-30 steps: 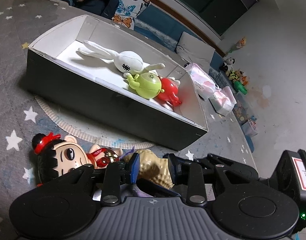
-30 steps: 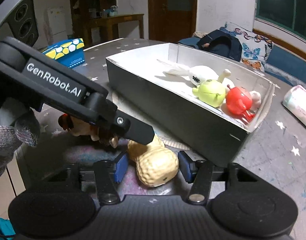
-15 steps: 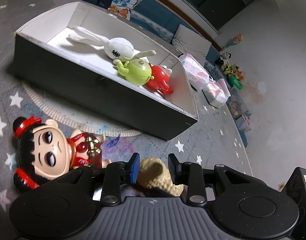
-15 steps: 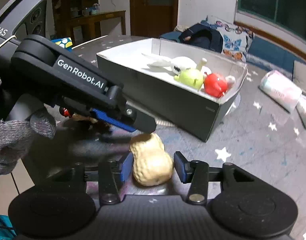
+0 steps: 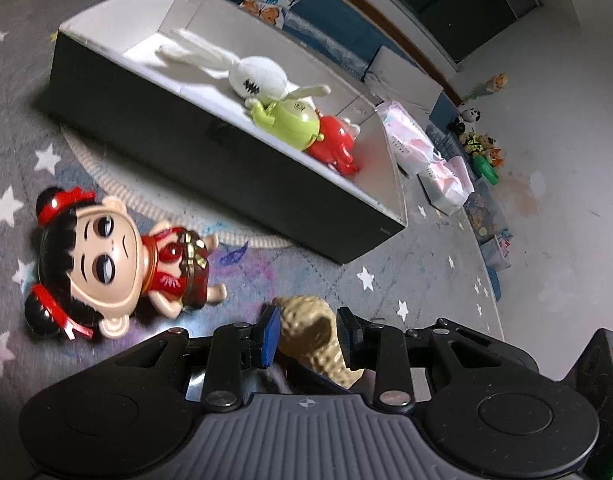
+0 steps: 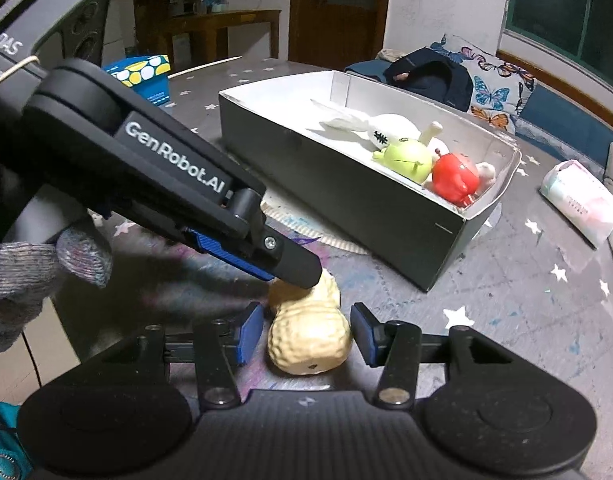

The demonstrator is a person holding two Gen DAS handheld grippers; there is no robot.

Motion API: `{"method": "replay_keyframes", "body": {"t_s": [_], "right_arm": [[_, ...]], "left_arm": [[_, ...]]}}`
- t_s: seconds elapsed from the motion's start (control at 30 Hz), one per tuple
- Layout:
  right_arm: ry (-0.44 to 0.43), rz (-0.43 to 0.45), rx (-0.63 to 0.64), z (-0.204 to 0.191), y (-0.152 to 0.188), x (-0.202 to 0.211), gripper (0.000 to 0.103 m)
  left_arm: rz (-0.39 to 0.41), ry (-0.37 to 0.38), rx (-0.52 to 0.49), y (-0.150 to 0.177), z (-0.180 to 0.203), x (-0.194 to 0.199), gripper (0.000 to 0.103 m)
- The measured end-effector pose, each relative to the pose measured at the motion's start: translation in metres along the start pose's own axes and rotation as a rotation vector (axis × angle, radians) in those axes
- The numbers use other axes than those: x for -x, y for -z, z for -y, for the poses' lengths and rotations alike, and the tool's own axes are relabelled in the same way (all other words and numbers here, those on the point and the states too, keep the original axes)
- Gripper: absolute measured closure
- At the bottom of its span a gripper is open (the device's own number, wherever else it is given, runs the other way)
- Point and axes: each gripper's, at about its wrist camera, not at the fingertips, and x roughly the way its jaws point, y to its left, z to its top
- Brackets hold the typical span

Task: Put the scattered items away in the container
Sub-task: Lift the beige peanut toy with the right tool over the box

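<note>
A tan peanut toy (image 5: pixel 312 334) (image 6: pixel 308 336) lies on the grey star cloth between both grippers. My left gripper (image 5: pixel 308 336) has its jaws close on either side of the peanut's far end; in the right wrist view its fingers (image 6: pixel 294 266) rest on top of that end. My right gripper (image 6: pixel 304 334) is open around the peanut's near end, with gaps at both pads. A doll with black hair and a red dress (image 5: pixel 106 264) lies left of the peanut. The black box (image 5: pixel 210 156) (image 6: pixel 346 200) holds a white rabbit (image 5: pixel 254 76), a green toy (image 5: pixel 296 122) and a red toy (image 5: pixel 334 146).
A round woven mat (image 5: pixel 106 176) lies under the box. Pink-and-white packs (image 5: pixel 410 144) (image 6: pixel 582 200) lie right of the box. A blue and yellow box (image 6: pixel 144 70) stands at the far left. Cushions and a dark bag (image 6: pixel 430 74) lie behind the box.
My left gripper has drawn back from the box and the doll, so that the doll lies wholly in view. The right gripper has slid right with the peanut still between its open jaws.
</note>
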Motion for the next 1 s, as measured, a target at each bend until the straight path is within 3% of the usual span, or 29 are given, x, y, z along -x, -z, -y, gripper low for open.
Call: {"method": "replay_keyframes", "body": {"t_s": [0.2,0.4,0.6,0.83,1.0], "right_arm": [[0.012,-0.011,-0.004,0.001,0.001,-0.004,0.057],[0.018,0.0,-0.026,0.005,0.003,0.002,0.059],[0.042,0.079,-0.009,0.002,-0.012,0.024,0.059],[0.059,0.182,0.023,0.012,-0.063,0.026,0.059],[0.037,0.183,0.021,0.025,-0.101,-0.003,0.059]], "left_arm": [[-0.02,0.004,0.072,0.003,-0.006,-0.009,0.066],[-0.025,0.016,0.038,0.001,0.001,-0.007,0.068],[0.04,0.057,0.007,-0.01,0.015,0.019,0.068],[0.145,0.047,-0.026,-0.062,0.028,0.045,0.068],[0.152,0.016,0.004,-0.107,0.017,0.035,0.068]]}}
